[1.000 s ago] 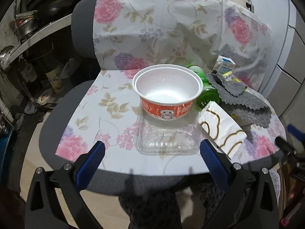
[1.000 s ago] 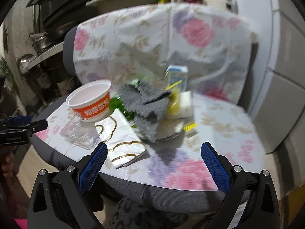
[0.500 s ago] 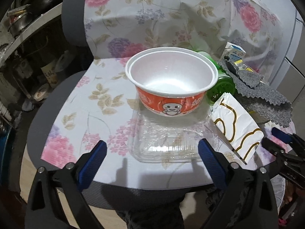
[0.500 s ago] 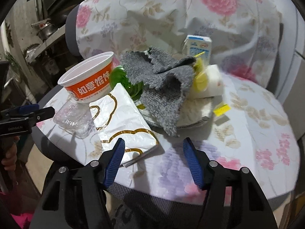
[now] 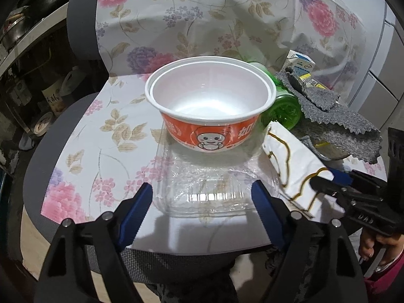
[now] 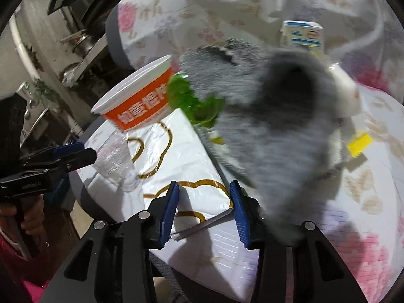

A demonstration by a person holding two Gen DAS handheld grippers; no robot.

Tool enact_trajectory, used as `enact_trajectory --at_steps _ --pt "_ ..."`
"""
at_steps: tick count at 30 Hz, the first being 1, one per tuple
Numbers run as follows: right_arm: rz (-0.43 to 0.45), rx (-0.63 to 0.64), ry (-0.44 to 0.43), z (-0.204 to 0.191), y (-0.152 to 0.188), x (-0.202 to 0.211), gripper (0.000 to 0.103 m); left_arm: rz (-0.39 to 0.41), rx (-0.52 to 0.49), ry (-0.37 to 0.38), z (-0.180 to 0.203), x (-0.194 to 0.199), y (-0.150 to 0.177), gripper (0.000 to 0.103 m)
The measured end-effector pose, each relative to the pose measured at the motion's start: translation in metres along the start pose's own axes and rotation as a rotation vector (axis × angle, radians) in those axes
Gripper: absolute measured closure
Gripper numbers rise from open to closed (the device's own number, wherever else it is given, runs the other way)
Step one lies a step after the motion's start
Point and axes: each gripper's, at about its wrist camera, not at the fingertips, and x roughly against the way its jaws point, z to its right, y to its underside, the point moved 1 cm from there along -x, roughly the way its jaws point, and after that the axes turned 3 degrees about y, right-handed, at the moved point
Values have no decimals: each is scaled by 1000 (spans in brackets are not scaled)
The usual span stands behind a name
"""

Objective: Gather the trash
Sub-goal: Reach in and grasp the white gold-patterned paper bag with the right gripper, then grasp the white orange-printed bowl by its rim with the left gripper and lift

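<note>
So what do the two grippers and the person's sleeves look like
Both the left gripper and the right gripper are black, angular frames with silver bolts and ribbed blue pads on the fingers. Small white lettering marks the side of each. The sleeve at each wrist is pinkish red. No cables show.

Grey cloth (image 6: pixel 277 116) (motion-blurred)

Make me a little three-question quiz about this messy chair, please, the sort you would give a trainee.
1. True or false: the orange noodle bowl is empty.
2. What does the bowl sit on? A) the grey cloth B) a clear plastic tray C) the milk carton
3. Fill in: the right gripper has its fingers either side of the white and gold ____.

Key: 1 true; 2 B; 3 packet.
</note>
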Motion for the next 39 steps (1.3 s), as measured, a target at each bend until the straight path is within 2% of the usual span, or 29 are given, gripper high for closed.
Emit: enact_trajectory --at_steps 1,3,4,9,13,17,21,24,28,30,32,33,35,39 --pt "-3 7 -10 -5 0 1 81 2 3 0 -1 3 1 25" --pt "20 25 -23 -14 2 9 99 8 8 -2 -2 8 3 25" --pt "45 48 -19 -22 3 17 100 13 12 -5 -4 12 5 25" --pt "189 130 130 -49 4 64 101 42 36 -31 -15 32 9 25" --pt "330 121 294 -54 0 114 101 62 59 -46 -23 41 8 26" --pt "409 106 387 -48 -6 142 101 71 105 -32 -36 37 -7 40" --pt "420 88 404 -39 -8 145 101 81 130 -23 -44 24 -31 54" --pt "403 80 407 -35 -9 135 101 94 167 -17 -54 9 -53 55" --pt "370 69 410 -30 -8 123 101 65 217 11 -65 -20 -72 55" --pt "358 67 413 -29 -7 119 101 40 218 9 -67 -35 -73 65" --pt "345 66 417 -28 -7 114 101 22 227 21 -70 -42 -68 85" --pt "343 64 417 -28 -7 113 101 19 229 30 -71 -44 -64 90" --pt "343 58 416 -28 -7 112 101 41 226 25 -70 -41 -57 93" --pt "364 42 405 -29 -10 113 101 131 251 63 -71 -17 -52 99"
